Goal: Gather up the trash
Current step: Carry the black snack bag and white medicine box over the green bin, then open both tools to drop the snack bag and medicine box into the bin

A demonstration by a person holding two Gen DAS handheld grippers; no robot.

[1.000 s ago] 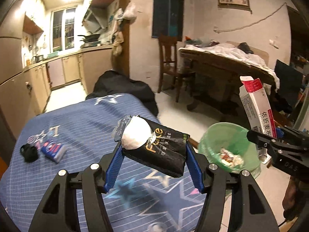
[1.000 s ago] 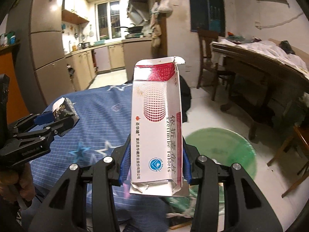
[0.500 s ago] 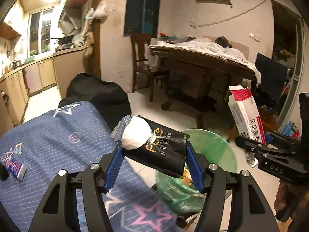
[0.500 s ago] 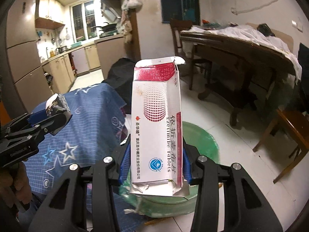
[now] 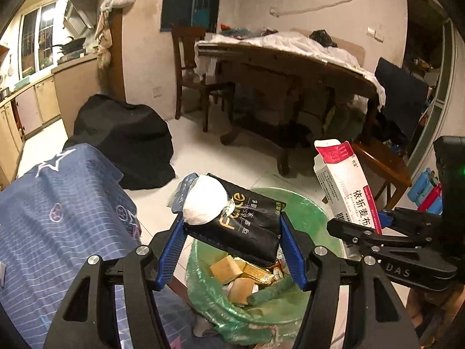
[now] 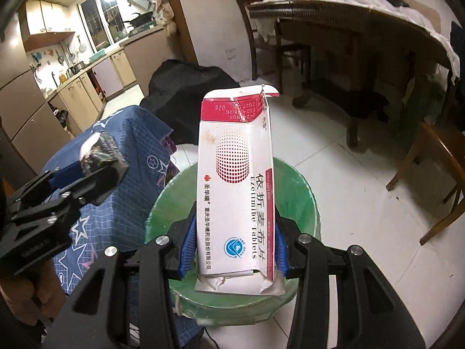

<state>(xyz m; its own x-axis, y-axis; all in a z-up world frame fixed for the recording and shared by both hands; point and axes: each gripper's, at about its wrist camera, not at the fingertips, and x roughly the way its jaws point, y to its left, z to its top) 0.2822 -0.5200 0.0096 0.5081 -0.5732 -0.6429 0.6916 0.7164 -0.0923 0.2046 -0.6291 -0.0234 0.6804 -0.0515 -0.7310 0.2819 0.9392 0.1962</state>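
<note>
A: We are holding the black tissue pack (image 5: 244,224) crosswise in the left hand-held gripper (image 5: 232,247), its blue pads pressing on both ends, right above the green-lined bin (image 5: 308,212).

B: And we are pinching the red-and-white tablet box (image 6: 237,192) upright in the right hand-held gripper (image 6: 232,250), over the bin's rim (image 6: 305,186) as well.

A: Both are hanging over the opening, with cartons already lying inside. What are we risking?

B: The box is standing tall and its torn bottom flap is sticking out, so on release it may be tipping against the rim and falling to the white floor (image 6: 363,203).

A: The pack is wide and sitting near the bin's near edge, beside the blue star-print cloth (image 5: 58,209) on the surface. Let go there and it may be landing on the cloth instead.

B: Our two tools are also near each other, so they may be bumping.
</note>
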